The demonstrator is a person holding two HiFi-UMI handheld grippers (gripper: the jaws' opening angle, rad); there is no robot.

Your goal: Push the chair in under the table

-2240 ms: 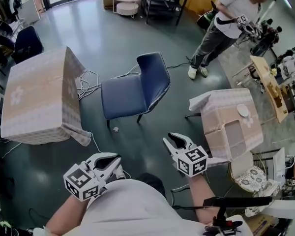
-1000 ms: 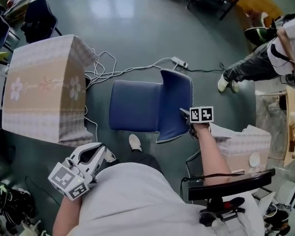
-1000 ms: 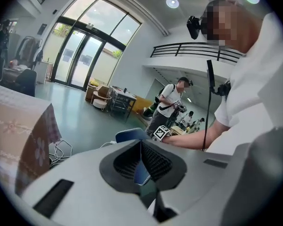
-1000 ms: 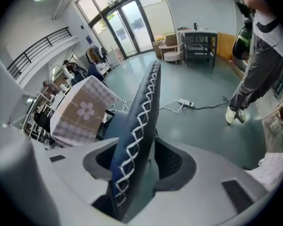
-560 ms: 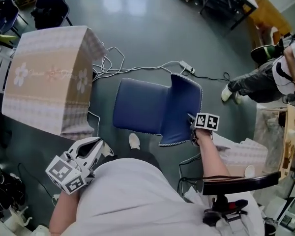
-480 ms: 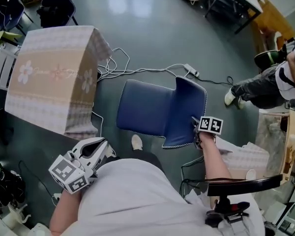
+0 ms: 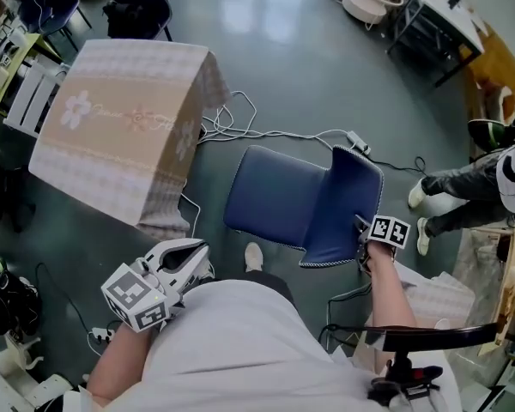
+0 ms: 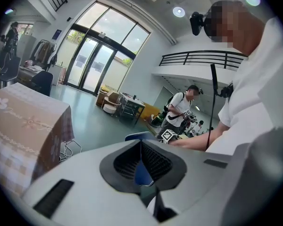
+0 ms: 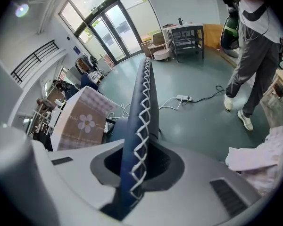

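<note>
Two risks stand out. The right gripper [image 9: 137,173] has its fingers closed on the thin side edge of the chair [image 7: 300,209], at the backrest [image 7: 348,202], right on the white zigzag stitching. That is a narrow, padded bite, so a hard shove could, I judge, let the edge slip out or twist the chair about that single hold instead of driving it straight. The second risk lies beyond the seat [image 7: 270,197] from those fingers: loose white cables [image 7: 240,130] trail over the glossy grey-green floor [image 7: 283,50] between chair and worktop [image 7: 120,136], and a chair leg, hidden under the seat, could snag one.

The chair stands well apart from the worktop, seat side turned roughly toward it, not yet under. Its shell is dark blue, smooth and matt, with a gently curved back and a flat, rounded-square seat. The worktop, far ahead of the right fingers, is a boxy form draped in a soft beige cloth [image 7: 176,200] with a pale flower print that hangs low at the sides — the hem may catch the seat front. The left gripper [image 7: 189,263] hangs close to the person's body, its fingers closed together on nothing.
</note>
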